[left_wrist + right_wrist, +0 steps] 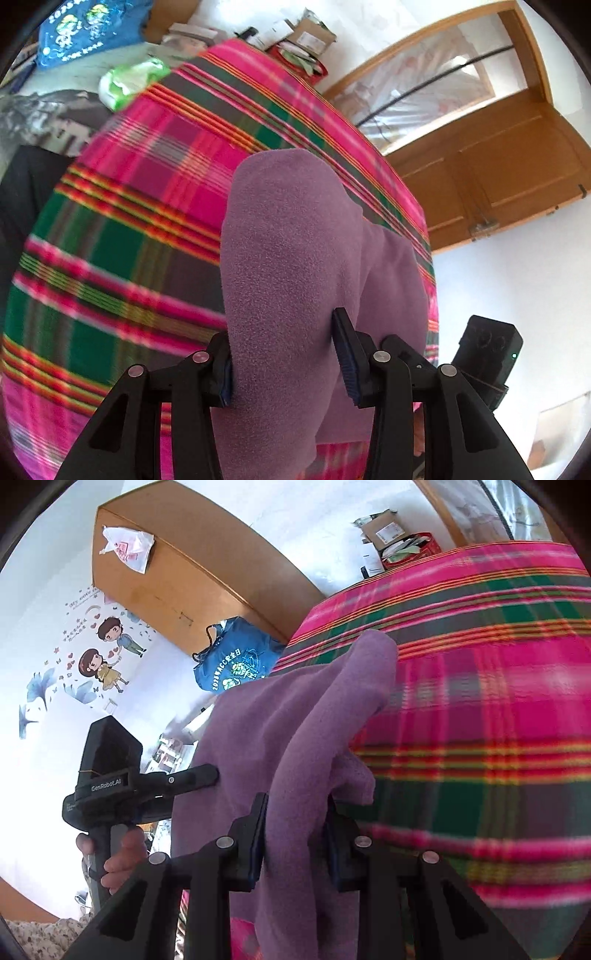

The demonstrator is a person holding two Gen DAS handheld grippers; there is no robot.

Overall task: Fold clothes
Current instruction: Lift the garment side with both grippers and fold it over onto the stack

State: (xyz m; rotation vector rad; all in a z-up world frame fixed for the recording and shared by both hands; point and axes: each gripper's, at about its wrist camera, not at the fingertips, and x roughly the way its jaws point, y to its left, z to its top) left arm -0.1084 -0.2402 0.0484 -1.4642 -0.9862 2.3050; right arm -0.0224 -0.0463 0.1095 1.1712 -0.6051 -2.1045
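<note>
You have the purple fleece garment (pixel 291 258) pinched in both grippers, lifted above the plaid bedspread (pixel 122 236) that fills the left wrist frame's left half. The left gripper (pixel 286 363) clamps a thick fold at lower centre, jaws about half apart; the right gripper (pixel 293 840) squeezes a narrower bunch. Keep the span between them taut and level so the fold lands square. Both grippers tilt downward; your hand (pixel 114 860) on the left handle shows lower left.
</note>
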